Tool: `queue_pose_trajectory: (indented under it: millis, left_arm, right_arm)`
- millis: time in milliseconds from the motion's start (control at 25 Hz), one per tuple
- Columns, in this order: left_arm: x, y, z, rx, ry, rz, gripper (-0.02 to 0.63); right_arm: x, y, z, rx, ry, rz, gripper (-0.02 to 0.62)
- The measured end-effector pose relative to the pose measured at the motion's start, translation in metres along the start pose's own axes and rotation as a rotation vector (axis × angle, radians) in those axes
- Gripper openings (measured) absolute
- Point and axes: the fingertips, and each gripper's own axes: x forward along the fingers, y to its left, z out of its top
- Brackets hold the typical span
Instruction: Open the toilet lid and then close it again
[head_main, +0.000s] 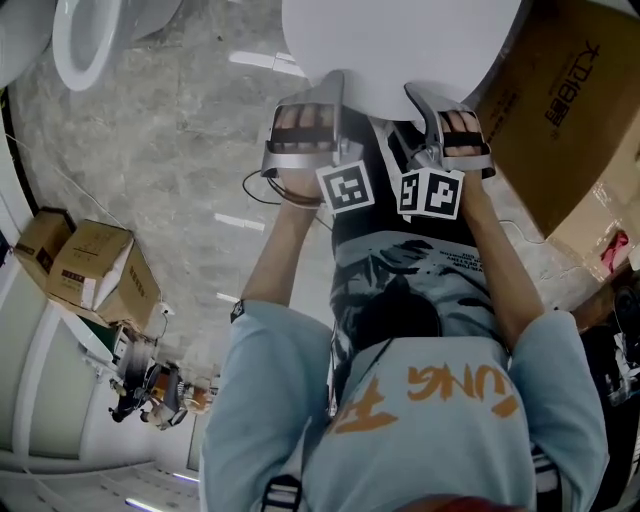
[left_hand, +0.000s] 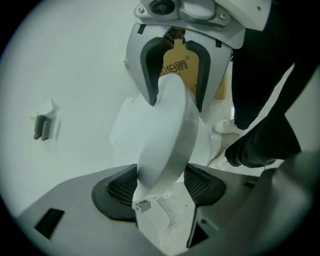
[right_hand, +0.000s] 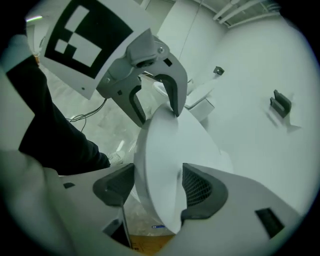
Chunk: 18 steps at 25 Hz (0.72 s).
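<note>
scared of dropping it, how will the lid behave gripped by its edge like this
The lid is likely stiff: it looks thick and shows no bend between the left tool and right tool. Its glossy white face is probably slippery, so the textured pads matter. Broad and held only at the edge, it may swing down if let go.

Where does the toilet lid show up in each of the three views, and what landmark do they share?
Head view: the toilet lid is at top centre, its rim towards the person.
Left gripper view: centre, running edge-on down between the jaws.
Right gripper view: centre, likewise edge-on between the jaws.
Shared landmark: the left gripper and right gripper, side by side on the lid's rim.
</note>
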Motion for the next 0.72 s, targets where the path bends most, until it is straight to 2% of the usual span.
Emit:
queue_pose_trajectory:
  millis: [80,160,520,720]
  left_arm:
    - [-0.009,0.013,0.002,-0.019,-0.009,0.016,0.31]
    - [-0.019,0.024,0.003,-0.028,-0.015,0.029,0.31]
    - [-0.059,0.08,0.018,-0.018,-0.03,0.086,0.31]
    - [-0.081,0.107,0.03,-0.069,-0.055,0.091,0.301]
  right_arm:
    - [-0.011,-0.006,0.005,-0.026,-0.008,-0.036,0.276]
    - [-0.022,-0.013,0.01,-0.052,-0.01,-0.067,0.258]
    - [-0.065,-0.058,0.023,-0.017,-0.054,-0.101,0.235]
    - [-0.093,-0.086,0.027,0.021,-0.094,-0.143,0.221]
